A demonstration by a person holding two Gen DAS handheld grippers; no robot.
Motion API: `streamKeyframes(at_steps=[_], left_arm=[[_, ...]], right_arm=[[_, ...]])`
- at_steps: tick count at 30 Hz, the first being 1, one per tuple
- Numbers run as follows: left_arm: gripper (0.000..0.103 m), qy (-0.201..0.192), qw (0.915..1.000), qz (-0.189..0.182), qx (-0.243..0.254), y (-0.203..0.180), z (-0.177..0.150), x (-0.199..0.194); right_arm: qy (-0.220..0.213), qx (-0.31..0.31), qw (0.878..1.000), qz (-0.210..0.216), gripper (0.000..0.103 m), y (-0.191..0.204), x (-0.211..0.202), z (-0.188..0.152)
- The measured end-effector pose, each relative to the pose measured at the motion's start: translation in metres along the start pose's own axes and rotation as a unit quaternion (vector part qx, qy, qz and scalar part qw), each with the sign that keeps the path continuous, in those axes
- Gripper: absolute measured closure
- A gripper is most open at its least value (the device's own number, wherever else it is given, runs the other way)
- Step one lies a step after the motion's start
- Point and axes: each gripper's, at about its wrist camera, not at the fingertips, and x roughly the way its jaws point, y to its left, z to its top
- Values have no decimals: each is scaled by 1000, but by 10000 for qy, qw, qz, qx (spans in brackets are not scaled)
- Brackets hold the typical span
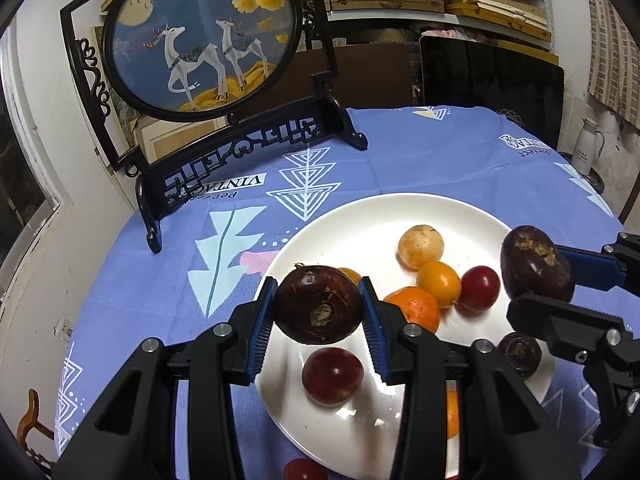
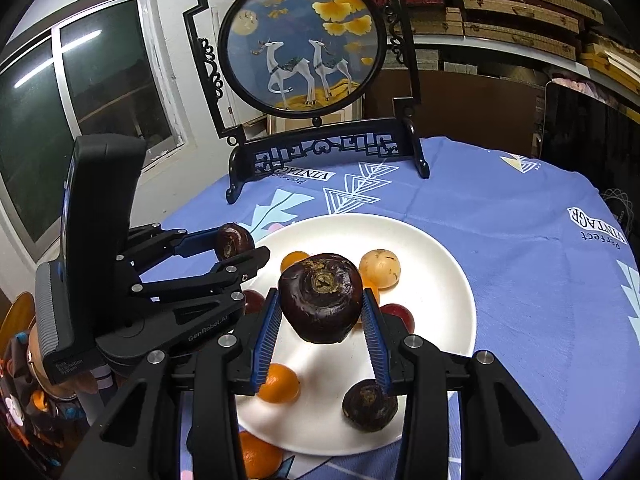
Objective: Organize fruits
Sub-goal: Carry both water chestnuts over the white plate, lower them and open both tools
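We read "VINTAGE" upside down in a white box on the blue tablecloth (image 1: 360, 168) near the stand of the deer screen (image 1: 200, 36), with smaller script just beneath it, partly hidden. The right wrist view shows the same print again at the cloth's right edge: "Perfect VINTAGE". On the left gripper (image 2: 240, 254) we read "GenRobot.AI" along its black body. A small label on its grey-edged block is too blurred for us.

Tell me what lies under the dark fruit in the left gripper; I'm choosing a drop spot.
Under that dark fruit is the white plate with a red fruit; an orange fruit behind is mostly hidden.
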Motion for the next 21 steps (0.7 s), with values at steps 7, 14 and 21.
streamKeyframes(at_steps=[7, 14, 21], left_arm=[[63, 51, 10000, 29, 1, 1, 5, 7], [63, 127, 9999, 53, -27, 5, 6, 17], [63, 162, 9999, 43, -18, 4, 5, 21]], right_arm=[[43, -10, 9999, -96, 62, -1, 10, 3], [94, 81, 9999, -75, 62, -6, 16, 2], [147, 159, 9998, -45, 62, -9, 19, 2]])
